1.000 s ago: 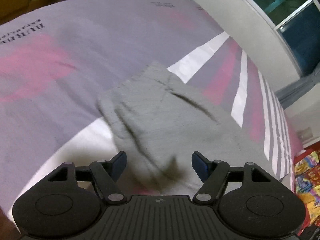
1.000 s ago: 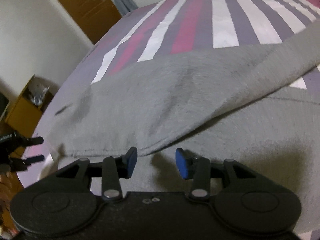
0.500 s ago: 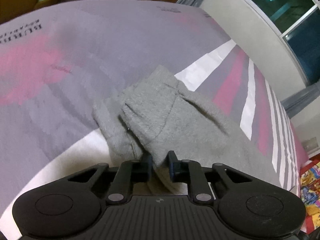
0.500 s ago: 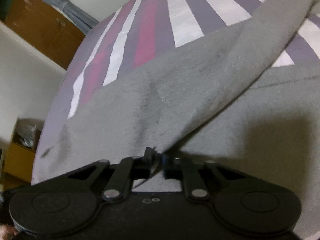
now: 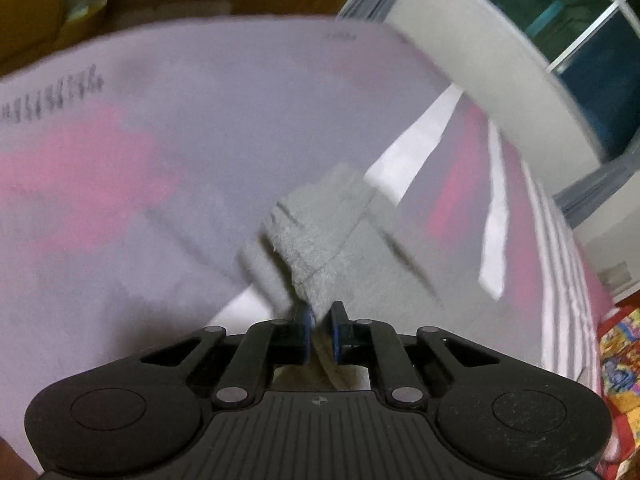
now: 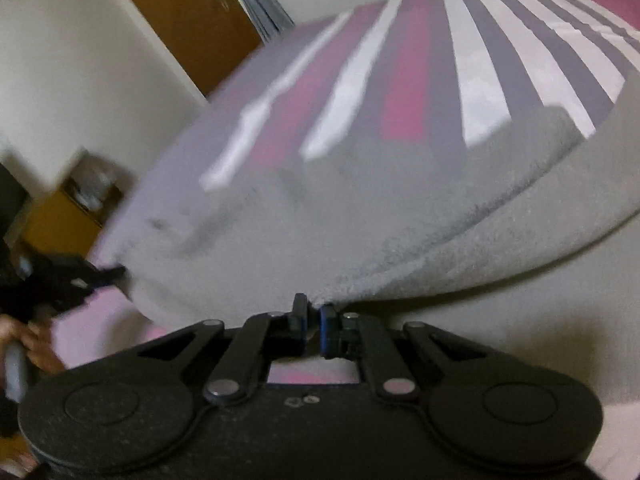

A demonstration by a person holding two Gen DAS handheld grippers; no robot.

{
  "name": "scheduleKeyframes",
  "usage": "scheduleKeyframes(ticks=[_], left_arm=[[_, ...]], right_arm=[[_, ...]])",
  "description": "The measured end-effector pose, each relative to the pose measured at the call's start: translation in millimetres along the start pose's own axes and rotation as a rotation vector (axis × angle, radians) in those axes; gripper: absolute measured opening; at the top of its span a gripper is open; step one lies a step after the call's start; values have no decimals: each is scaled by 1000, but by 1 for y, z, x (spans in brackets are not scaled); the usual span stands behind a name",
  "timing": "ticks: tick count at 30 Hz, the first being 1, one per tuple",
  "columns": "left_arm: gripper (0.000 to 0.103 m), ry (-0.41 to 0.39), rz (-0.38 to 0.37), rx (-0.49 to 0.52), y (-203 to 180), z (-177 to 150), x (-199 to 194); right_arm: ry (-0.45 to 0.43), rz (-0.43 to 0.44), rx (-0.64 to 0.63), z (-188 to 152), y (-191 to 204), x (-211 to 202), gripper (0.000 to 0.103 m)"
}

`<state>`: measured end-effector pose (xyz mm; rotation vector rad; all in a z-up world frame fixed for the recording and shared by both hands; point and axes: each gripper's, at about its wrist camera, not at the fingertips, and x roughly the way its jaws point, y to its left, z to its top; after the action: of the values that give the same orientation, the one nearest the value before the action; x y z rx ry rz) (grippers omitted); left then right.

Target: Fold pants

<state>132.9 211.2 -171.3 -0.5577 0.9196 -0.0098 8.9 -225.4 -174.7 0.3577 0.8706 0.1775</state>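
Pants (image 6: pixel 360 232) lie on the striped bedspread (image 6: pixel 492 80), grey fleece. Left gripper (image 5: pixel 320 326) and right gripper (image 6: pixel 313 326) are both pinched tight on fabric edges, probably so one layer lifts over evenly.

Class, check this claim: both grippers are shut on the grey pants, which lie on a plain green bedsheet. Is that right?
Not quite. Both the left gripper and the right gripper are shut on the grey pants, but the bedsheet is not plain green: it is striped in purple, pink and white. The right wrist view shows the stripes most clearly.
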Motion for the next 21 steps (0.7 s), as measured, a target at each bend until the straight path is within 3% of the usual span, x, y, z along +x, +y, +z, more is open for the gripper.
scheduleKeyframes(ticks=[2, 5, 6, 9, 14, 21], left_arm=[[11, 8, 38, 35, 2, -6, 15], [11, 12, 55, 10, 2, -8, 17], [11, 4, 61, 20, -3, -8, 14], [11, -41, 70, 82, -19, -12, -9], [11, -70, 15, 159, -49, -24, -31], [11, 18, -30, 264, -114, -57, 4]], right_arm=[[26, -50, -6, -11, -8, 16, 7], [47, -53, 19, -11, -9, 27, 16], [47, -49, 19, -4, -4, 20, 22], [37, -30, 38, 13, 0, 0, 27], [-7, -71, 88, 28, -21, -38, 45], [-69, -215, 185, 57, -63, -47, 45]])
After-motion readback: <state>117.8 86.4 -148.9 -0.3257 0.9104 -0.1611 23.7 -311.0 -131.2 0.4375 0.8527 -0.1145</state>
